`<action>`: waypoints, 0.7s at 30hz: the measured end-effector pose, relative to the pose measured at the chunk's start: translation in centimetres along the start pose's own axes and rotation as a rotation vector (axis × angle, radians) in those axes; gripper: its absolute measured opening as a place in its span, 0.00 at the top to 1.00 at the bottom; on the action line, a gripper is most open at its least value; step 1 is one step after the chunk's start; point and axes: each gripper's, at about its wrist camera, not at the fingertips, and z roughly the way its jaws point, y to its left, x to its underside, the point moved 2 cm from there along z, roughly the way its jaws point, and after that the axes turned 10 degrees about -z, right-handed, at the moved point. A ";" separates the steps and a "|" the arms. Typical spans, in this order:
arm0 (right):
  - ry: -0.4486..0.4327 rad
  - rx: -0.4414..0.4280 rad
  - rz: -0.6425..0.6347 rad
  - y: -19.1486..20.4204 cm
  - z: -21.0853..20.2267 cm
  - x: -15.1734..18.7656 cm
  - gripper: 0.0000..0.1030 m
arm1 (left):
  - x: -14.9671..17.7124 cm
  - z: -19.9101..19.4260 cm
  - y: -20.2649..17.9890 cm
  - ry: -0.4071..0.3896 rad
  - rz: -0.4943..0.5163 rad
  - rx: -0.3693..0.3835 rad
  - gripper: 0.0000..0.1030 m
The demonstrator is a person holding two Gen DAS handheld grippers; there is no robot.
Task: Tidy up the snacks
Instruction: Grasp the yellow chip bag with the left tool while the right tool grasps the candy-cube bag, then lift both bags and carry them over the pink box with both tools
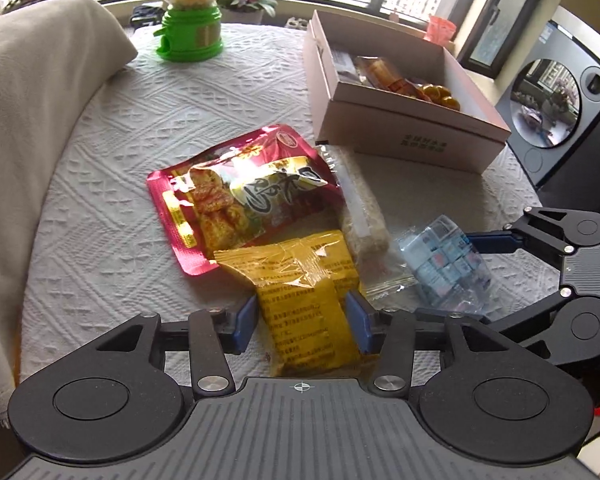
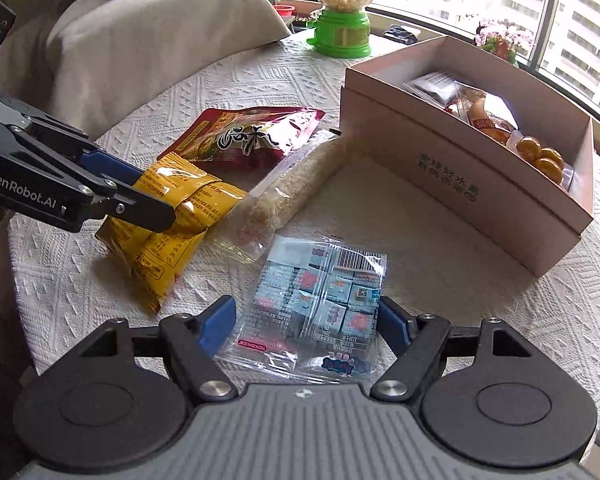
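The yellow packet [image 1: 306, 292] is straddled, not yet pinched, by the parted left gripper [image 1: 302, 322], the clear candy bag [image 2: 318, 308] by the wide right gripper [image 2: 306, 326]; 2 grasps, then the cardboard box [image 2: 460, 184], are judged next.

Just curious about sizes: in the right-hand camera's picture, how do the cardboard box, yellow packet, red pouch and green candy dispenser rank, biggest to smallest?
1. Cardboard box
2. Yellow packet; red pouch, partly covered: too close to rank
3. Green candy dispenser, though farthest away

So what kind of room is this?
Probably a home dining or living room in a high-rise flat: a cloth-covered table with snacks, a cushioned chair, big windows facing apartment towers.
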 end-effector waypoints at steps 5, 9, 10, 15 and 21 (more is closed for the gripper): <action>-0.010 0.011 0.008 -0.1 -0.1 0.2 0.22 | -0.5 1.2 -0.3 -0.010 -0.001 0.006 0.39; -0.022 0.014 0.044 -0.8 0.1 0.3 0.18 | -0.7 1.4 -0.3 -0.039 0.019 0.012 0.41; -0.024 0.019 0.053 -0.9 0.3 0.1 0.18 | -0.6 1.3 -0.3 -0.042 0.026 0.015 0.42; -0.020 0.031 0.053 -0.8 0.4 -0.1 0.18 | 0.8 0.0 0.0 -0.011 0.069 0.048 0.46; -0.016 0.034 0.055 -0.8 0.5 -0.2 0.18 | 2.6 -0.9 -0.4 0.030 0.127 0.064 0.46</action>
